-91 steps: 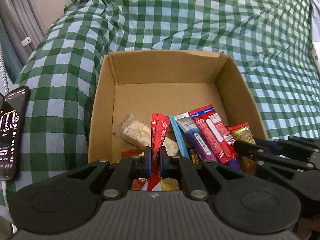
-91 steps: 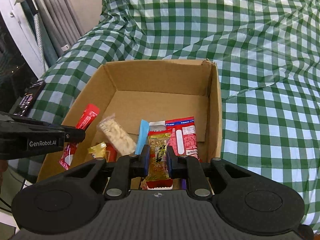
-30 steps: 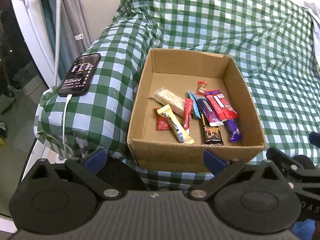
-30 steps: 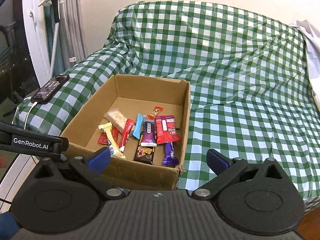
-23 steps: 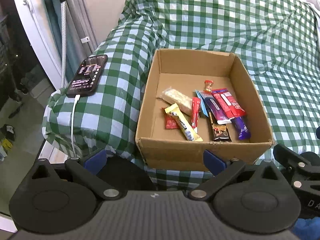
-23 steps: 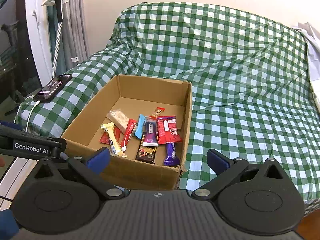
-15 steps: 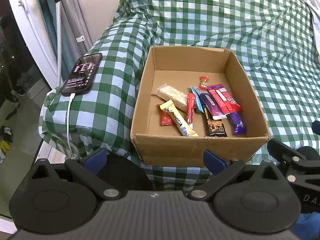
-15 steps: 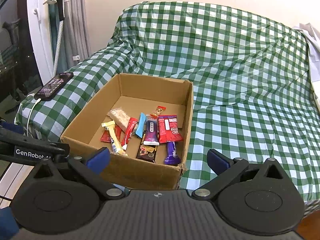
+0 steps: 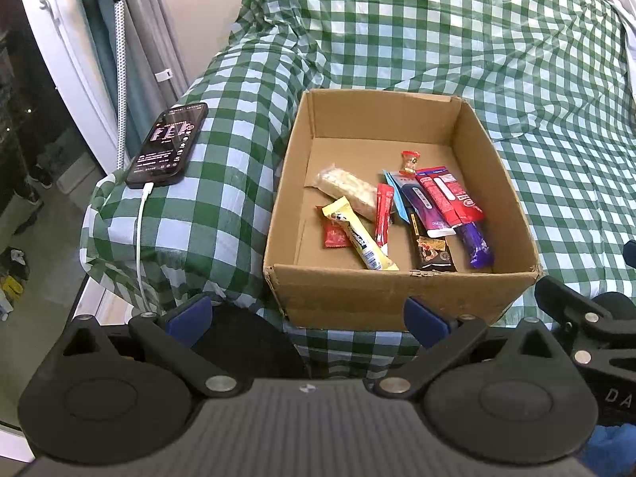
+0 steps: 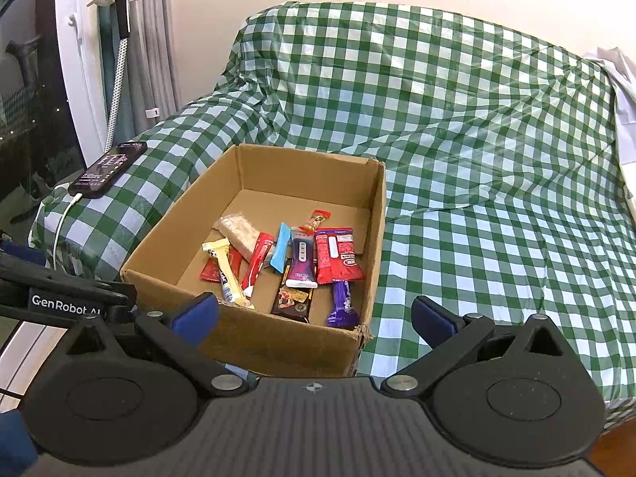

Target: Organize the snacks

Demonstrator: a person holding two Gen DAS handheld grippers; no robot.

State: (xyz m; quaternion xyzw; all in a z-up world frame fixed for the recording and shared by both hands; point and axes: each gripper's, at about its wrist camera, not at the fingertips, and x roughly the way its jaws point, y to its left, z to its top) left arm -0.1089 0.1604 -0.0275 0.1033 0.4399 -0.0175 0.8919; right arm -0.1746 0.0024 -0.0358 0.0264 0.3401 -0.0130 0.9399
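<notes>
Right now your left gripper [image 9: 306, 316] is spread wide with nothing between its blue pads, held just short of the near wall of the cardboard box [image 9: 397, 294]. Your right gripper [image 10: 314, 320] is spread the same way and empty, set before the box's near right corner; the left one shows at the left edge of its view.

Beyond them, the box sits open on a bed covered in a green checked cloth [image 9: 417, 39]. All the snacks lie loose on the box floor, toward the near half: a yellow bar [image 9: 359, 238] across a small red packet [image 9: 334, 235], a pale clear-wrapped bar [image 9: 349, 190] behind it, a slim red stick [image 9: 383, 214], a blue sachet partly hidden, a purple-and-white pack [image 9: 421, 208], a red pack [image 9: 449, 198], a dark chocolate bar [image 9: 433, 252], a purple bar [image 9: 479, 244] and a small red-ended candy [image 9: 409, 161] farthest back.

Left of the box, a phone [image 9: 169, 145] lies screen-up on the cloth, with a white cable [image 9: 139, 238] plugged in.
</notes>
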